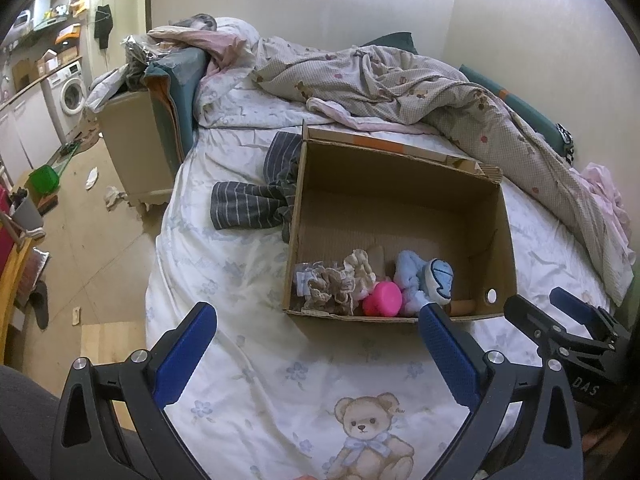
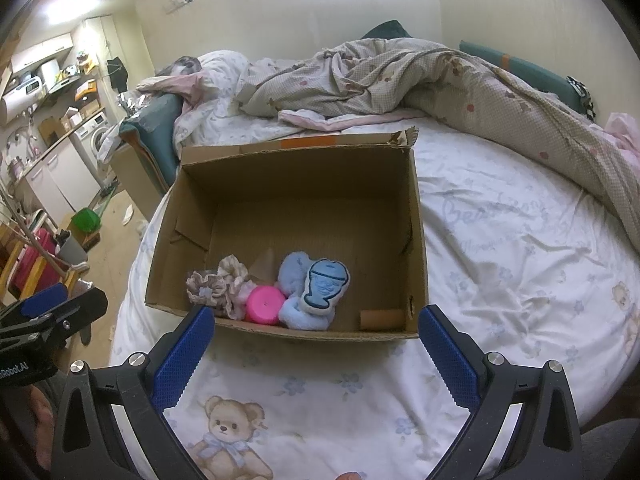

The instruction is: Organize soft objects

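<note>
An open cardboard box (image 1: 400, 184) (image 2: 296, 168) stands on the bed. Inside, along its near wall, lie beige frilly scrunchies (image 1: 336, 284) (image 2: 218, 284), a pink round object (image 1: 382, 298) (image 2: 262, 304), a light blue plush (image 1: 412, 276) (image 2: 294, 276) with a blue patch cushion (image 1: 440, 280) (image 2: 326, 286), and a brown tube (image 2: 382, 318). A dark striped garment (image 1: 256, 200) lies on the sheet left of the box. My left gripper (image 1: 316, 320) is open and empty just before the box. My right gripper (image 2: 316, 322) is open and empty at the box's near edge; it also shows in the left wrist view (image 1: 560, 312).
The white bear-print sheet (image 1: 280, 380) (image 2: 500, 240) covers the bed. A rumpled checked duvet (image 1: 400, 80) (image 2: 440, 80) lies behind the box by the wall. A bedside cabinet (image 1: 136, 148), a green container (image 1: 44, 178) and a washing machine (image 1: 72, 94) stand on the left.
</note>
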Tool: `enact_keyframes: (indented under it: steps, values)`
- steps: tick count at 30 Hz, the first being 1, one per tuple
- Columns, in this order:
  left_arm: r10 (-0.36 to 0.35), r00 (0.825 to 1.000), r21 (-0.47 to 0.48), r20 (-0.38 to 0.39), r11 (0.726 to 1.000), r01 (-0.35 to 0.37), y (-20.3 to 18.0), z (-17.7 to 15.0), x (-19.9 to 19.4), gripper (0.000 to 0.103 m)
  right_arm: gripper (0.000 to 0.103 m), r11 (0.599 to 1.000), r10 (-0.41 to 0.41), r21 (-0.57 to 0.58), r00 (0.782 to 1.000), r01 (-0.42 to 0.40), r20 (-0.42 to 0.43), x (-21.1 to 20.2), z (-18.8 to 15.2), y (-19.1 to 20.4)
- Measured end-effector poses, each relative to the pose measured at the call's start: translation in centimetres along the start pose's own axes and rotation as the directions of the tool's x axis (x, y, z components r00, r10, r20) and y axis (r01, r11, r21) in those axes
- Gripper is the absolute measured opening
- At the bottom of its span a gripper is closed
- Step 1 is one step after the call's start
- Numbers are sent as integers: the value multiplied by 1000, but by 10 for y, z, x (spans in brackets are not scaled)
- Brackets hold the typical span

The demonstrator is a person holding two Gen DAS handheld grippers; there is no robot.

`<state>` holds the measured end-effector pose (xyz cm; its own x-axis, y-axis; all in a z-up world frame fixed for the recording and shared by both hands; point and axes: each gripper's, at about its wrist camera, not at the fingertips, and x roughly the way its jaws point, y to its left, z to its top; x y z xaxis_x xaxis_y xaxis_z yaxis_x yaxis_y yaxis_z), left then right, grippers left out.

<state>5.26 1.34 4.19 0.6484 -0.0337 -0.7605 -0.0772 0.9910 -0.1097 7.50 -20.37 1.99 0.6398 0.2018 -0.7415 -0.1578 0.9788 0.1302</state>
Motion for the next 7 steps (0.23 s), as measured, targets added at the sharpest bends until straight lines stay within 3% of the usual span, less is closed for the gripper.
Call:
enact_keyframes:
  steps: [7]
  values:
    - [-6, 1000, 2, 2, 1000, 6, 0, -1, 1, 101, 103, 1000, 11, 2, 1000, -11, 1, 1, 2, 3]
